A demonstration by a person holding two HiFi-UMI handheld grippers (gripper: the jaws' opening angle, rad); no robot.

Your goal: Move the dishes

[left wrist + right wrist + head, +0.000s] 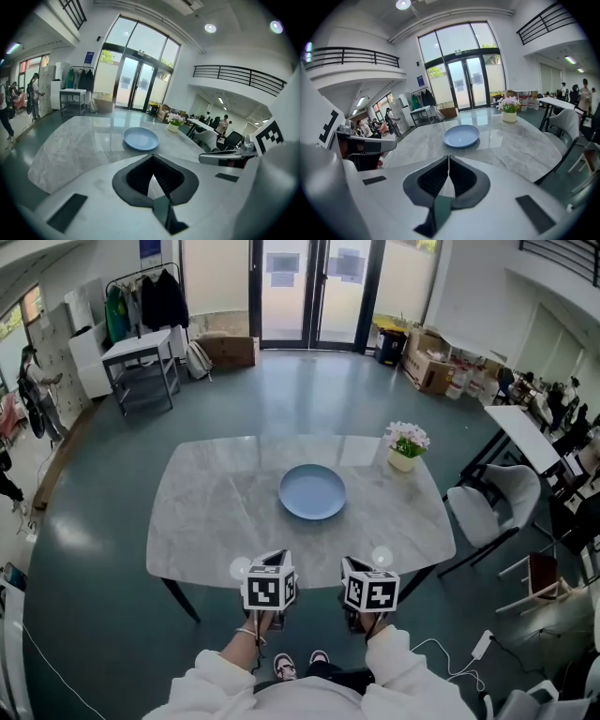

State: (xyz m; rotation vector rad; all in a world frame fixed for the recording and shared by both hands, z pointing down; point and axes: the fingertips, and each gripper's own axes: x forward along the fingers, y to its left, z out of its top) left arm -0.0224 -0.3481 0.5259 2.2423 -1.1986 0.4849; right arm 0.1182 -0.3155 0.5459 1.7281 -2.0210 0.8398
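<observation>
Two tongs come first, held side by side at the near edge of the bench, each on an arm in a white sleeve. The left tongs are clenched, pad against pad, gripping no object. The right tongs are clenched the same way, their tips pressed together. Farther out, the blue plate lies flat near the middle of the grey marbled bench, well apart from both tongs and roughly in line with the gap between them. Beyond it, toward the far right corner, stands a small pot of flowers. A pale chair sits just off the bench's right side. Farthest away are glass doors.
</observation>
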